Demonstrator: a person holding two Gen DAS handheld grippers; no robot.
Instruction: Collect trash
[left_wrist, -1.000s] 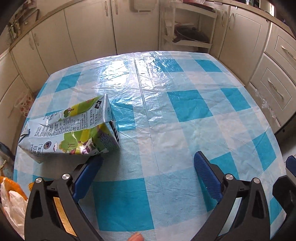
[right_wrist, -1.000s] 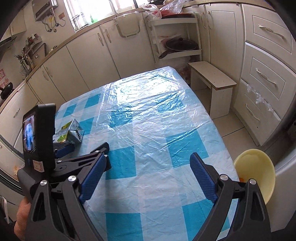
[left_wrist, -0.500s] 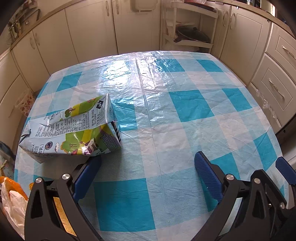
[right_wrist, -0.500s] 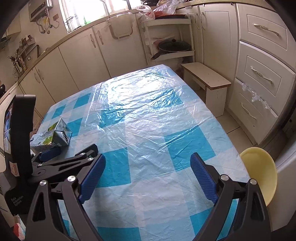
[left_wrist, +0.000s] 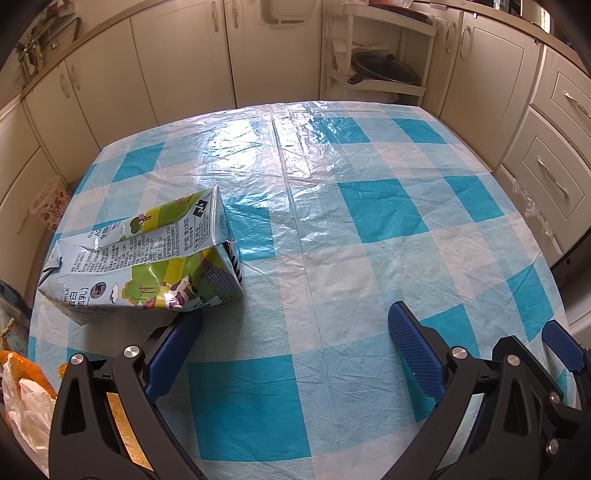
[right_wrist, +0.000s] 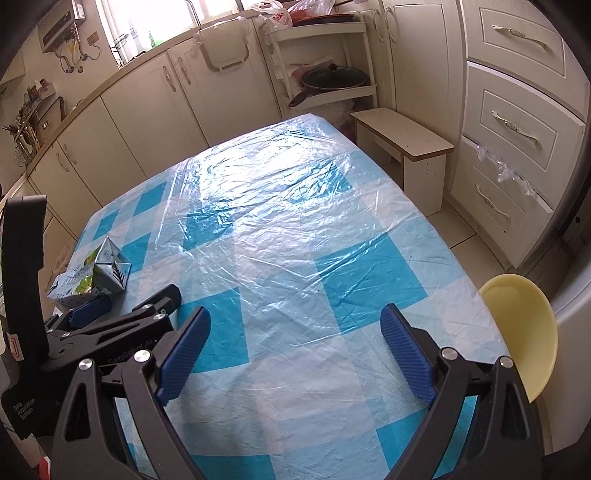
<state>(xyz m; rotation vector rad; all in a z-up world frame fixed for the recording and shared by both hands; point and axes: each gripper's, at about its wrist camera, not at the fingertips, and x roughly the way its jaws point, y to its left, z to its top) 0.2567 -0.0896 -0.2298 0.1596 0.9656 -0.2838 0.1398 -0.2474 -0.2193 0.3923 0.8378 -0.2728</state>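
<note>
Left gripper (left_wrist: 295, 332): fingers spread wide, holding nothing. Left finger (left_wrist: 173, 350) sits just under the near edge of the carton (left_wrist: 144, 258); touching or a hair apart, cannot tell. Right finger (left_wrist: 413, 350) stands well clear over bare bench (left_wrist: 332, 236).

Carton: crushed milk box, lying on its side ahead-left of the left fingers, gabled end pointing further left, square base toward the gap.

Right gripper (right_wrist: 295, 343): fingers also wide apart, empty, hovering over bench with nothing between them. Carton lies far to its left, beyond the left gripper. Yellow bowl (right_wrist: 524, 332) off the bench edge to the right.

Bag (left_wrist: 22, 398): white and orange, at the lower left of the left fingers; likely the trash receiver.

Step in hand, judged: grasp the carton. The carton is off-centre, so shift the left gripper leftward until the box body lies between both fingers, then close across the narrow faces; dented walls may buckle, so squeeze gently.

Change from a second ago: the left gripper sits slightly nearer the carton; the right gripper has swung so its view shows more of the carton and its fingers now appear in the left view.
</note>
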